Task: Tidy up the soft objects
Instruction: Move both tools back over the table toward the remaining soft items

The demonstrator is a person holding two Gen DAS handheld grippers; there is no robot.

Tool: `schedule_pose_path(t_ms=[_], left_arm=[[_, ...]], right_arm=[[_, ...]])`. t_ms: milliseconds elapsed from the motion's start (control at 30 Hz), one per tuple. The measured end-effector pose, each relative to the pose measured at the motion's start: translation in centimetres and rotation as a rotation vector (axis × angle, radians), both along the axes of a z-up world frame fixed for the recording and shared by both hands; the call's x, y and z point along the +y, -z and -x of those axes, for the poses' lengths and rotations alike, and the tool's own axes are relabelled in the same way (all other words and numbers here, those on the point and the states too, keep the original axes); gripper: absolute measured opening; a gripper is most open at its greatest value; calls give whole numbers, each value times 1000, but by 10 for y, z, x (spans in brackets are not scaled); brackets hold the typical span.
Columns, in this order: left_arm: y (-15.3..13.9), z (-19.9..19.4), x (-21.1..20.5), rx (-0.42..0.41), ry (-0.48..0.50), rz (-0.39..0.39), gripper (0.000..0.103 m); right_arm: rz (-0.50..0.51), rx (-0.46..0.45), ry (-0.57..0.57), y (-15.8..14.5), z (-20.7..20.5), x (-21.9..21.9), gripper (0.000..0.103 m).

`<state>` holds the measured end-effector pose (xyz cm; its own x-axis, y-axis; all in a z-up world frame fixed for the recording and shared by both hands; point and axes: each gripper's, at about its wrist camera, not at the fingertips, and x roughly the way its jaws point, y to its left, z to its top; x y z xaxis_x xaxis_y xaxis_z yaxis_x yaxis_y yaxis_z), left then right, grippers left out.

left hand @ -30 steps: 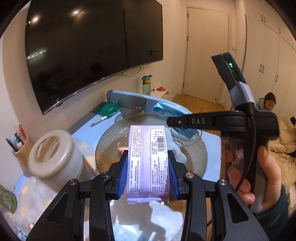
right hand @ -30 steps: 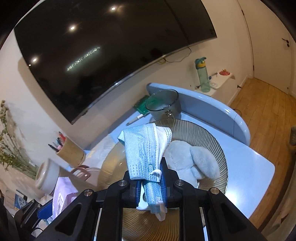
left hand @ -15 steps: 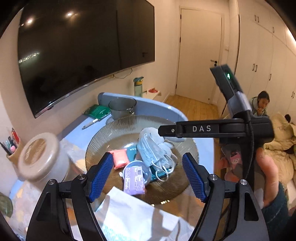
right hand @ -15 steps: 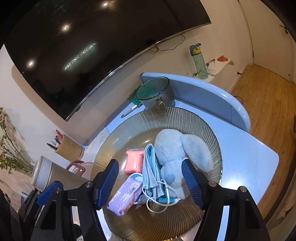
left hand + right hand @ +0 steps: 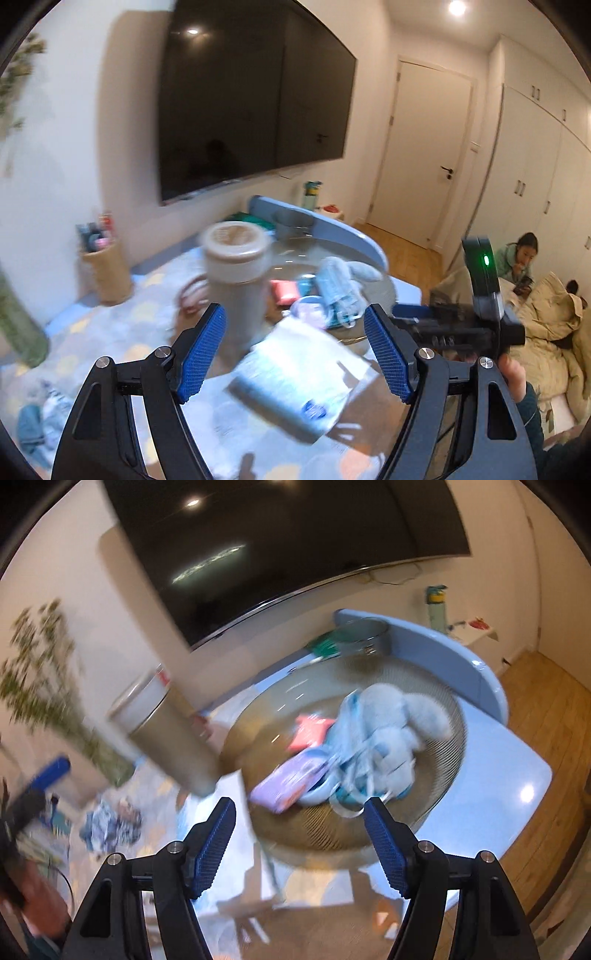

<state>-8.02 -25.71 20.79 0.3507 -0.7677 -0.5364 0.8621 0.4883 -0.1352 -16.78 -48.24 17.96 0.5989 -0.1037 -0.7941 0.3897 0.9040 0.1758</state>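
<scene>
A round ribbed glass plate (image 5: 436, 812) lies ahead of the right gripper (image 5: 300, 834), whose jaws are opening with nothing between them. On it sit one pale blue plush toy (image 5: 402, 716), one bundle of blue face masks (image 5: 354, 760), one purple tissue pack (image 5: 288, 779) and one pink packet (image 5: 310, 731). The left gripper (image 5: 293, 347) also stands apart and empty, the heap ahead of it.

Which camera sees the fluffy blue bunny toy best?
The right wrist view: the blue plush toy lies in plain sight in the ribbed bowl, though blurred. The left wrist view shows it smaller, farther off, partly behind the face masks.
</scene>
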Motion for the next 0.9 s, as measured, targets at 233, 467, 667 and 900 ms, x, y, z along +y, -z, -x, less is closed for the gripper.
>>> schedule_pose_path(t_ms=[233, 467, 667, 900], left_arm=[[-16, -16, 98, -61, -233, 18, 90], [-7, -32, 203, -102, -527, -54, 90], [22, -50, 281, -4, -725, -37, 89], [91, -71, 319, 147, -814, -109, 89]], right_arm=[[90, 52, -174, 4, -20, 75, 73], [184, 26, -396, -4, -34, 158, 84], [208, 62, -564, 22, -50, 227, 85], [294, 207, -654, 69, -60, 273, 85]])
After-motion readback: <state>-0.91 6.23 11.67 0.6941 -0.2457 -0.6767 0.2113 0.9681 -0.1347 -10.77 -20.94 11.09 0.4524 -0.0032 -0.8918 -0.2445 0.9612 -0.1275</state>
